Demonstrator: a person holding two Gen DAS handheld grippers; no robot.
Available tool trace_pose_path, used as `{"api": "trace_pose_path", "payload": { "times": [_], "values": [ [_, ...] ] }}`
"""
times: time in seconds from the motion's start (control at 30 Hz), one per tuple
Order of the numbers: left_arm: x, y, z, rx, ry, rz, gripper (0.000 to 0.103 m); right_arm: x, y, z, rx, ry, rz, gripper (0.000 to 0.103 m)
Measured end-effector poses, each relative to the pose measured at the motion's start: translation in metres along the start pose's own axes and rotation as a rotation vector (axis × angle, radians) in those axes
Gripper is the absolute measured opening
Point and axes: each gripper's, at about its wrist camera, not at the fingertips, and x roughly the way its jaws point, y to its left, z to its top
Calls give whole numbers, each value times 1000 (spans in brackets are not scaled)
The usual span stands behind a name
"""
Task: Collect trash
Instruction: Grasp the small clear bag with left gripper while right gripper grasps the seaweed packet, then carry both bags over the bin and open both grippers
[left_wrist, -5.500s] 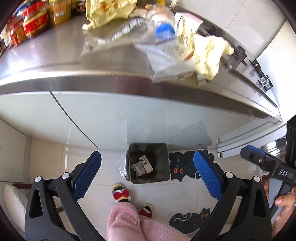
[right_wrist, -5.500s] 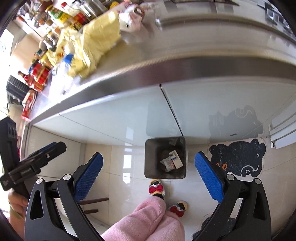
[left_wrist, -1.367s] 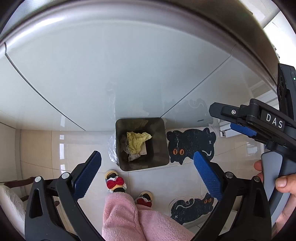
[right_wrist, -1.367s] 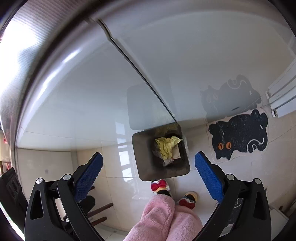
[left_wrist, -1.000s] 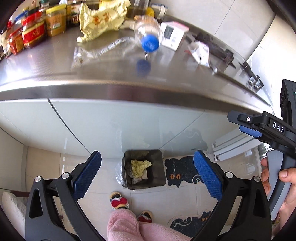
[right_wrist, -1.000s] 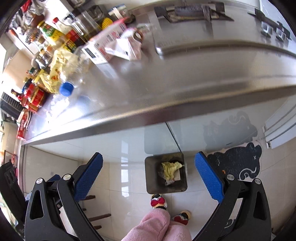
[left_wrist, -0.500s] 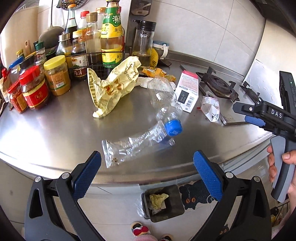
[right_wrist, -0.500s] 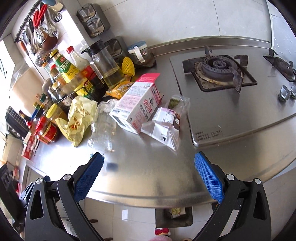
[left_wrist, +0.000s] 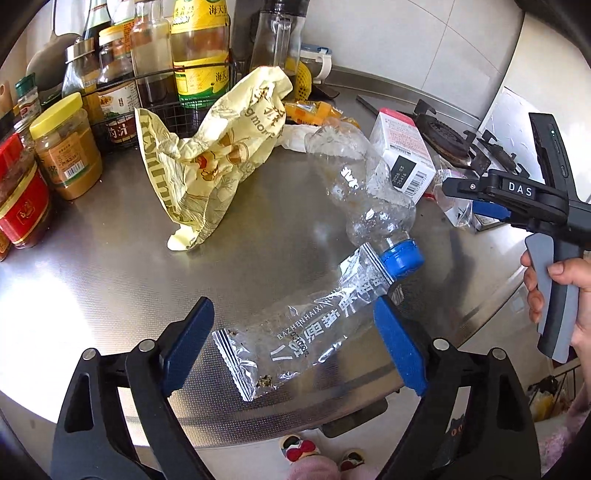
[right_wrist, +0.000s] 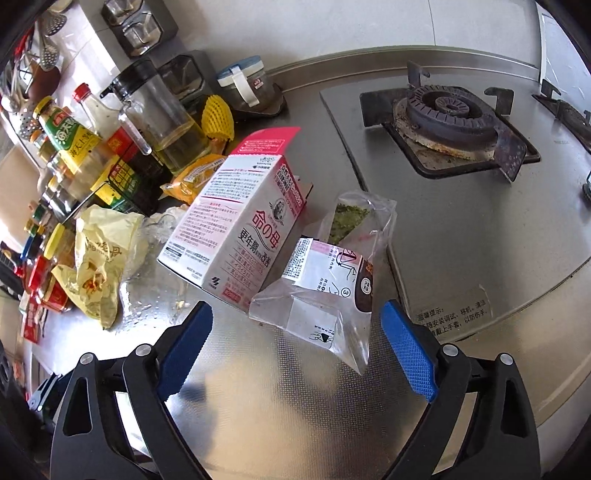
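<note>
The left gripper (left_wrist: 295, 343) hangs with jaws spread wide over a clear printed wrapper (left_wrist: 306, 332) lying flat on the steel counter (left_wrist: 110, 266); whether the blue pads touch the film is hard to tell. The wrapper's far end tucks against the blue cap of a crushed plastic bottle (left_wrist: 369, 199). Behind lies a crumpled yellow bag (left_wrist: 210, 158), its rear hidden by jars. The right gripper (right_wrist: 295, 350) is also wide open, empty, above a clear plastic packet (right_wrist: 325, 291) beside a pink-and-white carton (right_wrist: 240, 236). Below the counter edge in the left view, only a dark sliver, perhaps a bin, shows, mostly cut off
</note>
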Motion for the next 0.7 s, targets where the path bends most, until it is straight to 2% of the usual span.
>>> {"api": "trace_pose_path", "payload": {
  "times": [0.13,0.17,0.2,0.23,0.3,0.37,0.5,0.6,0.67,0.7],
  "values": [
    [10,-2,-2,34,27,-28,62,11,-1,-2,17,19,-6,73],
    [11,-4,-2,43,31,-31,60,11,-1,-2,10,10,-16,66],
    [12,-5,-3,49,37,-36,53,11,-1,-2,10,13,-16,60],
    [14,-6,-4,54,42,-42,45,11,-1,-2,11,12,-14,58],
    [14,-10,-5,64,37,-38,34,9,-1,-2,7,5,-10,46],
    [14,-12,-8,69,35,-35,30,6,0,-3,-8,-2,-3,41],
    [11,-18,-13,56,33,-47,13,-3,3,-11,-32,-7,38,26],
    [7,-24,-17,35,41,-61,12,-13,3,-19,-38,-5,59,24],
    [3,-30,-20,19,34,-61,1,-22,2,-25,-40,-10,69,24],
    [1,-33,-23,4,36,-66,1,-28,0,-30,-42,-12,75,24]
  ]
}}
